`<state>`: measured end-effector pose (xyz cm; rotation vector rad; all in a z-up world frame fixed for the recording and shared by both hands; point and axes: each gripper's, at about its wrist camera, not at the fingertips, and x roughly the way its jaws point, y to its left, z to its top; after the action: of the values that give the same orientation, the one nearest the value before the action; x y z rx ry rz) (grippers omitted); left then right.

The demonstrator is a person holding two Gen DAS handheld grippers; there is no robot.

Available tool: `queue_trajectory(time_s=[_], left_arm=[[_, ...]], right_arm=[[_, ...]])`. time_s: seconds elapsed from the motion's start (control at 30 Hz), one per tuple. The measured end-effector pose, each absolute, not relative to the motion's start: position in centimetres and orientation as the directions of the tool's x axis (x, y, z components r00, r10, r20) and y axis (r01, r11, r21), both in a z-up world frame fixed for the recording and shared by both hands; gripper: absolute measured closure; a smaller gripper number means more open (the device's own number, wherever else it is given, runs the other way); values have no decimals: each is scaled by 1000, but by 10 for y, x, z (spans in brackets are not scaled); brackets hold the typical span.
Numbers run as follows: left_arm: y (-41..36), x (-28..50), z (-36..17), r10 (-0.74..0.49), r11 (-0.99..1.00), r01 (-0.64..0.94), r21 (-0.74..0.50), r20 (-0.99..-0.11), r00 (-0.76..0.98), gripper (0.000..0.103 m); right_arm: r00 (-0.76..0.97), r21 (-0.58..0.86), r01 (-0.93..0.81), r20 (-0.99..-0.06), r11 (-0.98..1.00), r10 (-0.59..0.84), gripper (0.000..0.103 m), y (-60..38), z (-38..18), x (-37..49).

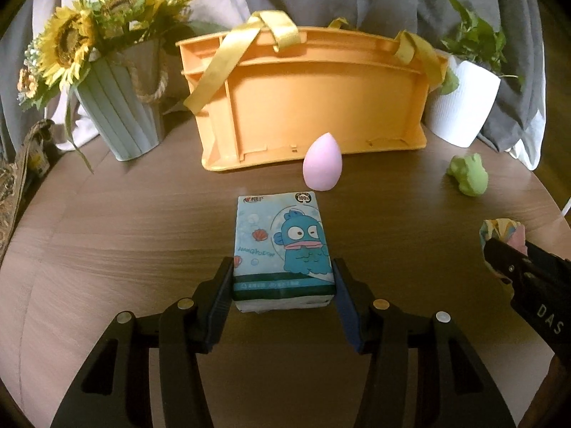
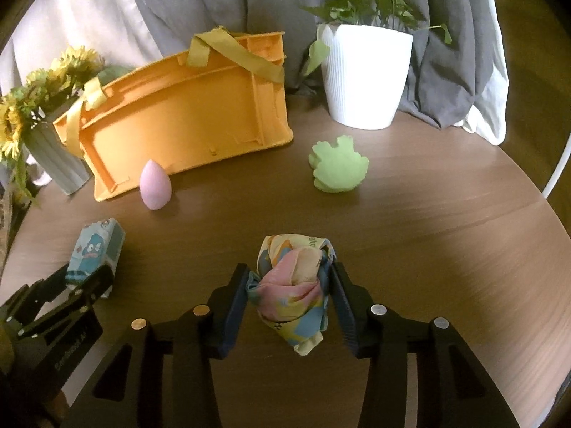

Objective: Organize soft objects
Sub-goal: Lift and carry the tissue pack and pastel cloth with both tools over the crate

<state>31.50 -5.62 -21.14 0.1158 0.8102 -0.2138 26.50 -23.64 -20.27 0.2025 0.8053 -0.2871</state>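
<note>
We hold the left tongs (image 1: pixel 283 278) around a blue tissue pack (image 1: pixel 282 246) with a cartoon fish on it. Both pads press its sides, so the pack is gripped where it lies on the brown table (image 1: pixel 125 235). Our right tongs (image 2: pixel 291 285) squeeze a bunched-up colourful cloth (image 2: pixel 292 285), pink, yellow and blue, which also sits on the table. Behind the pack stands a pink egg-shaped sponge (image 1: pixel 322 162), just in front of an orange basket (image 1: pixel 314 107) with yellow straps. A green squishy toy (image 2: pixel 339 167) rests near a white plant pot (image 2: pixel 364 75), well apart from the cloth. Sunflowers in a pale green pot (image 1: pixel 121 107) stand left of the basket.
</note>
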Motion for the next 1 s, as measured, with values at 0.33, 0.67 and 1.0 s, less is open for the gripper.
queue_trajectory(time_s=[0.33,0.67,1.0], left_arm=[[-52,295,-180,-152,971,237,28,-694,703,51],[-48,280,-142,-169,975,221,0,-645,745,51],[-46,274,-108,-164,980,201,-2,-587,793,51]], right_arm=[[690,79,290,-708,954,-151,57,-231,-182,253],[747,87,232,-654,969,-120,57,-226,-146,245],[798,98,198,-594,975,-102,57,-222,-111,239]])
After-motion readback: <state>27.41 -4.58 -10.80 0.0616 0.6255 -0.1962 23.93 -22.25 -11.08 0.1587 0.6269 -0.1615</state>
